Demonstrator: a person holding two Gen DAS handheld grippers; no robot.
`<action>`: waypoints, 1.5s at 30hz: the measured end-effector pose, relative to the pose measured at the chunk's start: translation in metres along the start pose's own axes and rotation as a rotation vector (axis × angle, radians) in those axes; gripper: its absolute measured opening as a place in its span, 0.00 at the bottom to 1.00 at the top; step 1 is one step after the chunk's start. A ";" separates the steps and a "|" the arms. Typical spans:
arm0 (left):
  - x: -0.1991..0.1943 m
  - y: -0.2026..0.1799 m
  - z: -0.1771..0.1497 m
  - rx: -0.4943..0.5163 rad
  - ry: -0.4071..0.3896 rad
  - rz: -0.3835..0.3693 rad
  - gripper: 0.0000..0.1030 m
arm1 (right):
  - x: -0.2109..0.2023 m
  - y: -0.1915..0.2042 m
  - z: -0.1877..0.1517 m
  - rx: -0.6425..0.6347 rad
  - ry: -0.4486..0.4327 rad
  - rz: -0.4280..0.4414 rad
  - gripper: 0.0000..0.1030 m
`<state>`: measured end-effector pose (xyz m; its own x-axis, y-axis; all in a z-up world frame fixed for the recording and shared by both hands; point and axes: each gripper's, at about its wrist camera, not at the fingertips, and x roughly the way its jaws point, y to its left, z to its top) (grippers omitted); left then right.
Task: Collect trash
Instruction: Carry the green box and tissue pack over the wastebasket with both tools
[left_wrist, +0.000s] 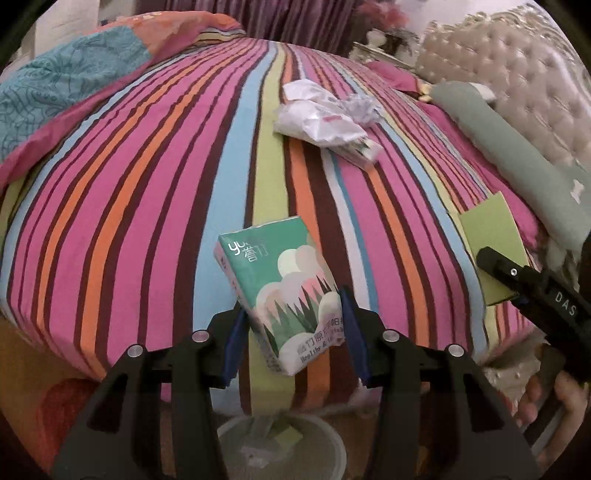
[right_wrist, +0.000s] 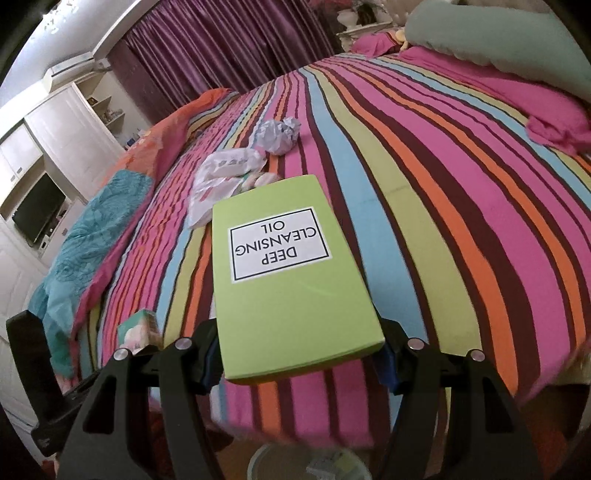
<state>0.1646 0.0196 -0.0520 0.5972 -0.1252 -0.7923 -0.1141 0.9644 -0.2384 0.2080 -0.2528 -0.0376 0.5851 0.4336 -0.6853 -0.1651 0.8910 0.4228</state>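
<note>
1. Green-printed tissue pack (left_wrist: 286, 299) sits clamped between the blue pads of the left gripper (left_wrist: 293, 343), held above the striped bed (left_wrist: 147, 192).
2. Lime-green box (right_wrist: 291, 280) labelled "DEEP CLEANSING OIL" is gripped by the right gripper (right_wrist: 299, 363).
3. Crumpled white bag (left_wrist: 317, 118) and paper ball (right_wrist: 279, 134) lie together on the bed.
4. A pale bin (left_wrist: 325, 443) stands below both grippers.

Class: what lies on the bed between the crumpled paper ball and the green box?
In the right wrist view, a crumpled white plastic wrapper lies between the paper ball and green box.
</note>
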 end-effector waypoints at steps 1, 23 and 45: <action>-0.004 -0.001 -0.005 0.012 0.001 -0.008 0.45 | -0.004 0.002 -0.005 0.001 0.002 0.002 0.60; -0.029 0.006 -0.125 0.095 0.188 -0.062 0.45 | -0.030 0.046 -0.119 -0.072 0.161 -0.024 0.60; 0.040 0.029 -0.167 -0.018 0.476 -0.020 0.45 | 0.059 0.007 -0.193 0.125 0.627 -0.068 0.60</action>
<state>0.0526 0.0034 -0.1847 0.1702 -0.2402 -0.9557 -0.1230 0.9571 -0.2625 0.0883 -0.1948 -0.1893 0.0090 0.4069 -0.9134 -0.0282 0.9132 0.4065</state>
